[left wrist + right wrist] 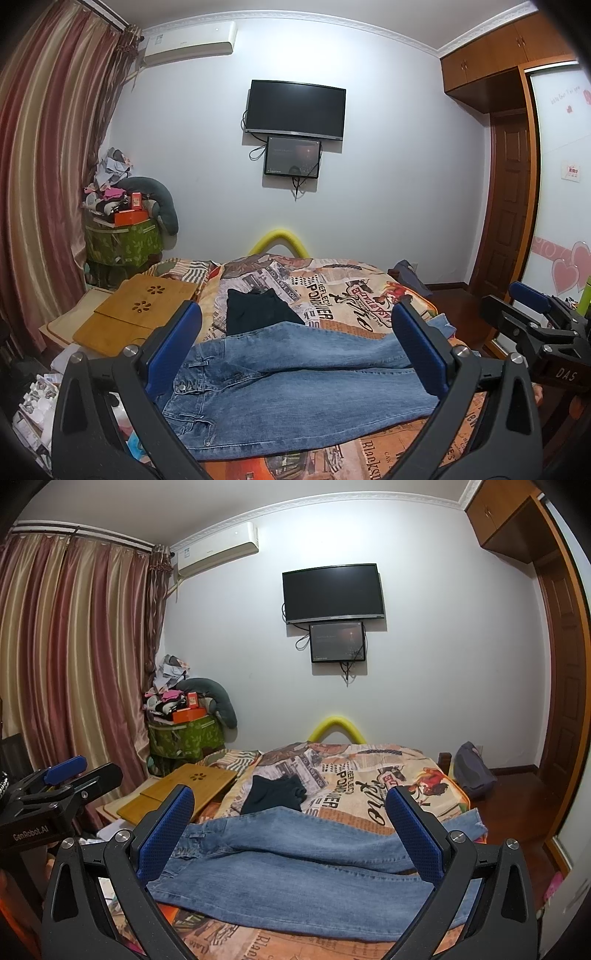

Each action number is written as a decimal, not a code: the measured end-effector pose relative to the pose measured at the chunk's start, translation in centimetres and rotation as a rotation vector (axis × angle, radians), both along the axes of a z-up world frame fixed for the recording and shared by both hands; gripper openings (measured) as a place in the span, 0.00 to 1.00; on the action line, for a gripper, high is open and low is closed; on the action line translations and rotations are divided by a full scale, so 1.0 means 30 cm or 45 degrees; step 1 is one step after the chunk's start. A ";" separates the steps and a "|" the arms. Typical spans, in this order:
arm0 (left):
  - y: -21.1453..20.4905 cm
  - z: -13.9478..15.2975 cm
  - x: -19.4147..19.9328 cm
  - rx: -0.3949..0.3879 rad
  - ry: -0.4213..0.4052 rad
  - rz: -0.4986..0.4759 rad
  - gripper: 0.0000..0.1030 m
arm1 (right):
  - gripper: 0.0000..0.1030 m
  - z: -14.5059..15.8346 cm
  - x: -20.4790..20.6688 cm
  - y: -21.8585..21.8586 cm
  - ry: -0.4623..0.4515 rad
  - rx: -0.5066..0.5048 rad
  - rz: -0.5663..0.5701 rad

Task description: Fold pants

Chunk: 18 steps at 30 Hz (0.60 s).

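Step in hand: you have not gripped anything yet; this reads as the approach before the first fold of the jeans (295, 373).
Left gripper (295, 347): jaws spread wide, nothing between the blue pads (173, 350); it hangs above the cloth.
Right gripper (291, 834): also spread wide and empty; in the left wrist view you can see it at the right edge of the frame (535, 325), off past the leg ends.
Jeans, position: they lie flat across the lower centre of both frames on the printed bedspread (354, 295), waistband toward lower left, hems toward the right, with the far hem (469, 821) poking out behind the right pad.
Jeans, layout: the two legs lie side by side, the far one partly overlapping the near one; a seam line runs between them.
Relative to grippers: the cloth sits below and ahead of both pairs of fingers, framed between the pads, not touching them as far as you can tell.
Neighbours: a dark folded garment (258, 312) lies just beyond the jeans, touching or nearly touching the far edge; a wooden lap tray (136, 314) sits at middle left.
How to do it well: take the waistband corner with the left and the hem end with the right, pinching both layers.
Caution: keep the lift low, so the dark garment is not dragged along.
Check: align edges before releasing; denim holds creases.
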<state>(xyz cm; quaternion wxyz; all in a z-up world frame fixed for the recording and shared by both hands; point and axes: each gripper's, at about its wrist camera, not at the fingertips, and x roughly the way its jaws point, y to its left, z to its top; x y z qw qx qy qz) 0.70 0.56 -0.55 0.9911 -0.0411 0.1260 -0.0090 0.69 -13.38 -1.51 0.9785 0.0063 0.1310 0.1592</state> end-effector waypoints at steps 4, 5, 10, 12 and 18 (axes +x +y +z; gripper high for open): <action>0.005 0.002 -0.001 0.001 0.001 0.001 1.00 | 1.00 -0.002 0.000 0.002 0.001 -0.001 0.001; 0.004 0.002 0.000 0.002 0.001 0.001 1.00 | 1.00 -0.003 0.000 0.003 0.002 0.000 0.001; 0.005 0.005 0.001 -0.003 0.001 -0.002 1.00 | 1.00 -0.002 0.001 0.003 0.001 -0.001 0.001; 0.004 0.006 0.001 -0.001 -0.001 0.002 1.00 | 1.00 -0.001 0.001 0.003 0.001 -0.001 0.001; 0.002 0.007 0.004 0.000 0.000 0.002 1.00 | 1.00 -0.004 0.004 0.001 0.000 -0.002 0.001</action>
